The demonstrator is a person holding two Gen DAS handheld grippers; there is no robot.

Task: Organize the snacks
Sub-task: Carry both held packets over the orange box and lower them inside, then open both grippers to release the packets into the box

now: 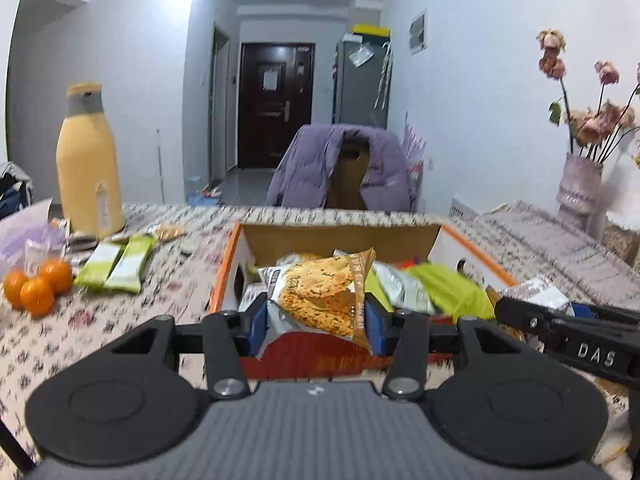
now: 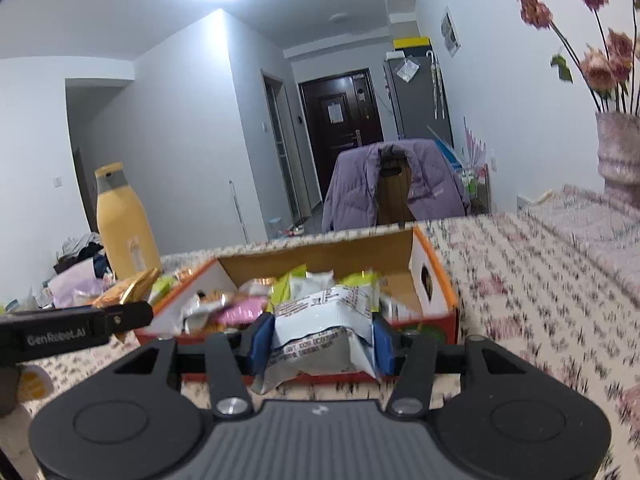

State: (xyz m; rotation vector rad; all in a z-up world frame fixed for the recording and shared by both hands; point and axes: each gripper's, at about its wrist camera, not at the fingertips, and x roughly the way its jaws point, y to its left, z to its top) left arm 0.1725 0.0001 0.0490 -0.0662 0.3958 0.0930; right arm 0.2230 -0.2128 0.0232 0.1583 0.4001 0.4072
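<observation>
My left gripper (image 1: 316, 320) is shut on a cookie snack packet (image 1: 320, 292) and holds it over the near edge of an open orange-rimmed cardboard box (image 1: 340, 240) with several snack packets inside. My right gripper (image 2: 320, 340) is shut on a white and grey snack packet (image 2: 324, 328), held at the near edge of the same box (image 2: 436, 276). The right gripper also shows at the right of the left wrist view (image 1: 520, 308), and the left one at the left of the right wrist view (image 2: 132, 312). Two green snack bars (image 1: 116, 264) lie on the table left of the box.
A yellow flask (image 1: 88, 168) stands at the table's far left, with three oranges (image 1: 36, 284) and a purple bag (image 1: 24, 232) nearby. A vase of dried roses (image 1: 580, 188) stands at the far right. A chair with a purple jacket (image 1: 344, 168) is behind the table.
</observation>
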